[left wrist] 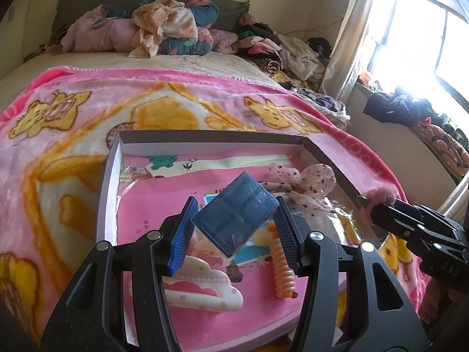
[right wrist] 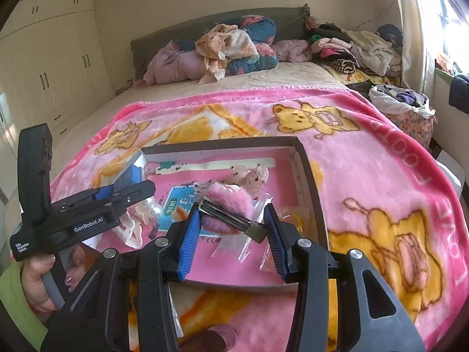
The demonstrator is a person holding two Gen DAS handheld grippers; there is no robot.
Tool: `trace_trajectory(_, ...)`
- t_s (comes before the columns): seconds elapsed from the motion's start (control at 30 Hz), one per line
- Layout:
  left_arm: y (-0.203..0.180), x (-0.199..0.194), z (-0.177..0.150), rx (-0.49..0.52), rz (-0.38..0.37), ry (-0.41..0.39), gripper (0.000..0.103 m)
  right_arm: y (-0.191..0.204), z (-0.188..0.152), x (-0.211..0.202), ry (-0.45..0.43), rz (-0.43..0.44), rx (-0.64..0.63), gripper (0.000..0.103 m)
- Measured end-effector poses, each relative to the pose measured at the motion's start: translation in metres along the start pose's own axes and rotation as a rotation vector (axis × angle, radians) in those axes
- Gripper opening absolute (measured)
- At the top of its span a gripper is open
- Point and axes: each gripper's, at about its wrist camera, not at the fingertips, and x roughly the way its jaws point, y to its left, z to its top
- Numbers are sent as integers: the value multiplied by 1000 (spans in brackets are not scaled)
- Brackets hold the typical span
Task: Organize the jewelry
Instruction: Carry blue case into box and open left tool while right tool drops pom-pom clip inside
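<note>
My left gripper point(left wrist: 234, 223) is shut on a small blue translucent plastic case point(left wrist: 236, 220), held tilted above a shallow cardboard box point(left wrist: 111, 173) lined in pink. My right gripper point(right wrist: 231, 230) is shut on a fluffy pink hair clip point(right wrist: 228, 202) with a metal bar, held above the same box point(right wrist: 313, 187). In the left wrist view the right gripper point(left wrist: 378, 209) shows at the right with the pink fluff point(left wrist: 381, 196) at its tip. In the box lie a white cloud-shaped hair claw point(left wrist: 205, 287), an orange spiral hair tie point(left wrist: 283, 270) and a speckled sheer bow point(left wrist: 307, 184).
The box sits on a pink cartoon-bear blanket point(right wrist: 381, 176) on a bed. Piles of clothes point(right wrist: 228, 47) lie at the headboard and by the window point(left wrist: 425, 29). Cream wardrobes point(right wrist: 49, 64) stand at the left. Clear plastic bags point(right wrist: 246, 240) lie in the box.
</note>
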Motion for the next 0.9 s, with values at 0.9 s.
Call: trace_trajectory(0.9,12,11,1,-16,15,18,44,9,-18,27,38,-13,-29,55)
